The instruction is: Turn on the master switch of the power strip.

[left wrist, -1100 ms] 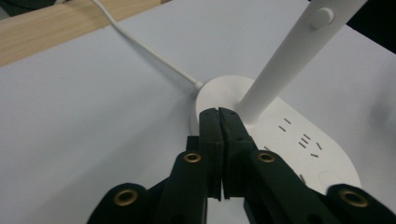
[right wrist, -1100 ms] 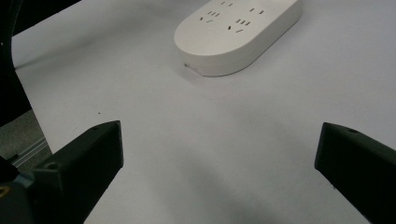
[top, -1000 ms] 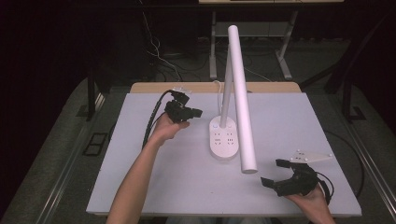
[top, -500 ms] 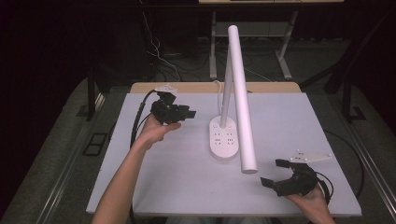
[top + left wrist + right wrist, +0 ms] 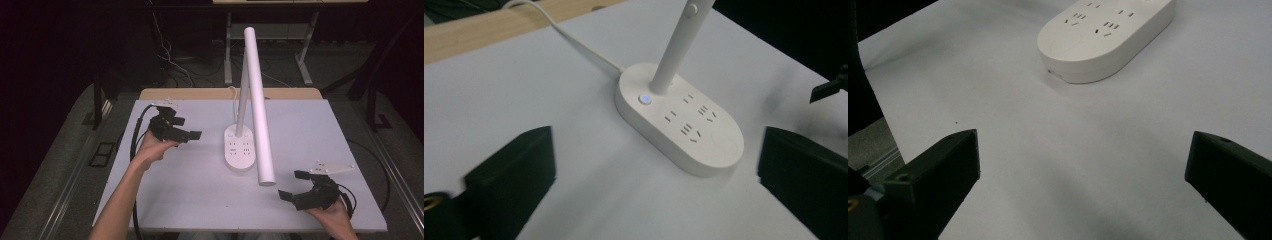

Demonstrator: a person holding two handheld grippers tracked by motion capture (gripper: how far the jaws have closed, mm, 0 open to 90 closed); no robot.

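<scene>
White table: both jaws wide, empty.

Lamp stem cut off by top edge in left gripper view; lamp base clipped at top in right gripper view. Socket markings too small to read. Forearms cut off at bottom edge in high view.

The person's left forearm reaches in from the near edge, its hand lifted, holding the left gripper off the surface with the jaws pointing to the right. Those jaws have just been opening and stand wide apart with nothing between them. The right hand sits low at the near right, its right gripper pointing left, jaws spread wide and empty.
</scene>
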